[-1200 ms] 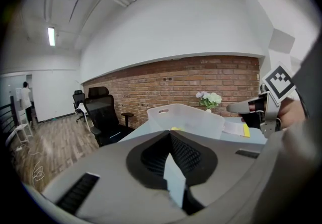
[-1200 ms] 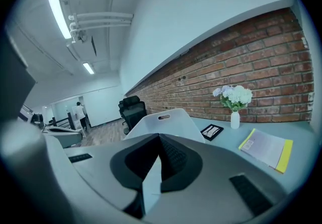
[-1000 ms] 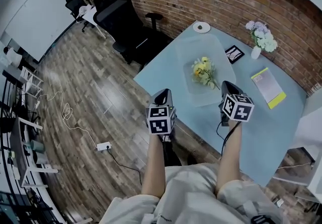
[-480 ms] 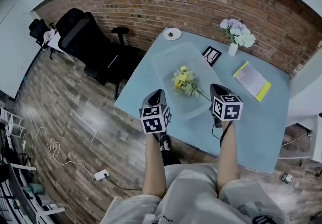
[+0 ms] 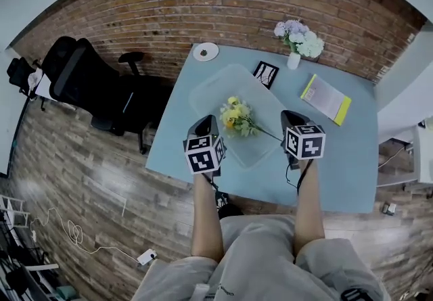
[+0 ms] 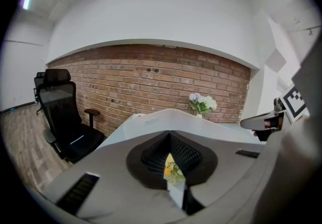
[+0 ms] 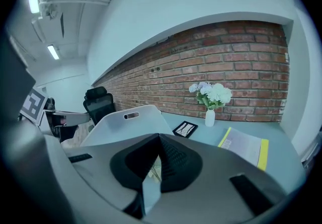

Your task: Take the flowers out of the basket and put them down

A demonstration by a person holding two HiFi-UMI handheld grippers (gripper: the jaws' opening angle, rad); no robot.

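Note:
A bunch of yellow flowers (image 5: 236, 118) with green stems lies in a shallow translucent white basket (image 5: 210, 90) in the middle of the pale blue table (image 5: 345, 151). My left gripper (image 5: 206, 122) is over the table's near left part, just short of the basket's near edge, jaws shut and empty. My right gripper (image 5: 291, 118) hovers to the right of the basket, near the stem ends, also shut with nothing held. In the left gripper view the flowers (image 6: 172, 167) show through the slit of the gripper (image 6: 170, 135). The right gripper view shows the basket (image 7: 118, 127) ahead of the gripper (image 7: 159, 138).
A small vase of white and lilac flowers (image 5: 295, 39) stands at the table's far side by the brick wall. A yellow-edged booklet (image 5: 326, 99), a black-framed card (image 5: 266, 74) and a white dish (image 5: 206, 51) lie around the basket. A black office chair (image 5: 88, 86) stands left of the table.
Both grippers have come in over the table toward the basket. The left one was beside the table's edge over the floor and is now above the tabletop. Both stay shut.

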